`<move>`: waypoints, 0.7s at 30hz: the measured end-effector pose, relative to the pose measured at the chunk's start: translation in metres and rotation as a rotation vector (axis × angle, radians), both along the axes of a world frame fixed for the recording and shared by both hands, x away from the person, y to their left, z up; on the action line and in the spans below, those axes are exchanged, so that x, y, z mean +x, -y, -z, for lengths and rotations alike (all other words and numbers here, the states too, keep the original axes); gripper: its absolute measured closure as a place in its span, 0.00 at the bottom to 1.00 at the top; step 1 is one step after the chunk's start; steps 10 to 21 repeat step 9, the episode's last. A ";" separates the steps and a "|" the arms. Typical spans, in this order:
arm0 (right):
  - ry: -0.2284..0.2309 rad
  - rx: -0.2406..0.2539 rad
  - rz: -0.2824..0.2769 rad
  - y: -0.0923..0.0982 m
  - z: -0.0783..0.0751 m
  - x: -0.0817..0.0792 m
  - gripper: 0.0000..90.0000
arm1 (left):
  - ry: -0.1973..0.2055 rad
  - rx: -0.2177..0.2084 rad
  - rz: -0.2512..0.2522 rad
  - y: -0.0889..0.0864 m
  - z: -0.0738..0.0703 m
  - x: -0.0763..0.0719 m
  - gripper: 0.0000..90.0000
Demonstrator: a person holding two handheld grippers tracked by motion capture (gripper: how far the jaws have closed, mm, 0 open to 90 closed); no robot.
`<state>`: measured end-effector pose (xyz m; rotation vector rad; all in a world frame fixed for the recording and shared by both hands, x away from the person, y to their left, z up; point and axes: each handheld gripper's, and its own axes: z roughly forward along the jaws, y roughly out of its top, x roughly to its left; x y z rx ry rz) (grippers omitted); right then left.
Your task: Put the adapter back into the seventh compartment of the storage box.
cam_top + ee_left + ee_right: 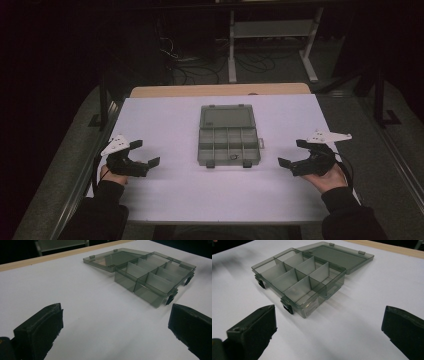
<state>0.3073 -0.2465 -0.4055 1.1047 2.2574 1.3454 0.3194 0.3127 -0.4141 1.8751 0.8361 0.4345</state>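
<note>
Both the left tongs [145, 153] and the right tongs [291, 152] are held wide apart, gripping nothing. Between the 2, an open plastic box [229, 141] is seen, judged light, stiff and slippery; its front rim is best gripped.

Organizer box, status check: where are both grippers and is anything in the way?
Left gripper open, empty, left of box. Right gripper open, empty, right of box. Organizer box mid-table, lid flat open. White tabletop bare between grippers and box.

Open organiser box [229, 135] mid-table, bare white table [165, 195] on both sides
</note>
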 end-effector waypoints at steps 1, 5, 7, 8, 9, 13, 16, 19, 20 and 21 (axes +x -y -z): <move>0.002 -0.003 0.000 0.000 0.001 0.000 0.00 | 0.000 0.000 0.000 0.000 0.000 0.000 0.00; -0.001 -0.005 0.005 0.001 0.003 -0.001 0.00 | 0.000 -0.002 -0.002 0.000 0.000 0.000 0.00; 0.002 -0.004 0.006 0.002 0.003 -0.001 0.00 | 0.000 -0.002 -0.002 0.000 0.000 0.000 0.00; 0.003 -0.004 0.007 0.002 0.003 -0.001 0.00 | 0.000 -0.002 -0.002 0.000 0.000 0.000 0.00; 0.004 -0.004 0.010 0.003 0.004 -0.001 0.00 | 0.000 -0.002 -0.001 0.000 0.000 0.000 0.00; 0.004 -0.004 0.010 0.003 0.004 -0.001 0.00 | 0.000 -0.002 -0.001 0.000 0.000 0.000 0.00; 0.004 -0.004 0.010 0.003 0.004 -0.001 0.00 | 0.000 -0.002 -0.001 0.000 0.000 0.000 0.00; 0.004 -0.004 0.010 0.003 0.004 -0.001 0.00 | 0.000 -0.002 -0.001 0.000 0.000 0.000 0.00; 0.004 -0.004 0.010 0.003 0.004 -0.001 0.00 | 0.000 -0.002 -0.001 0.000 0.000 0.000 0.00; 0.004 -0.004 0.010 0.003 0.004 -0.001 0.00 | 0.000 -0.002 -0.001 0.000 0.000 0.000 0.00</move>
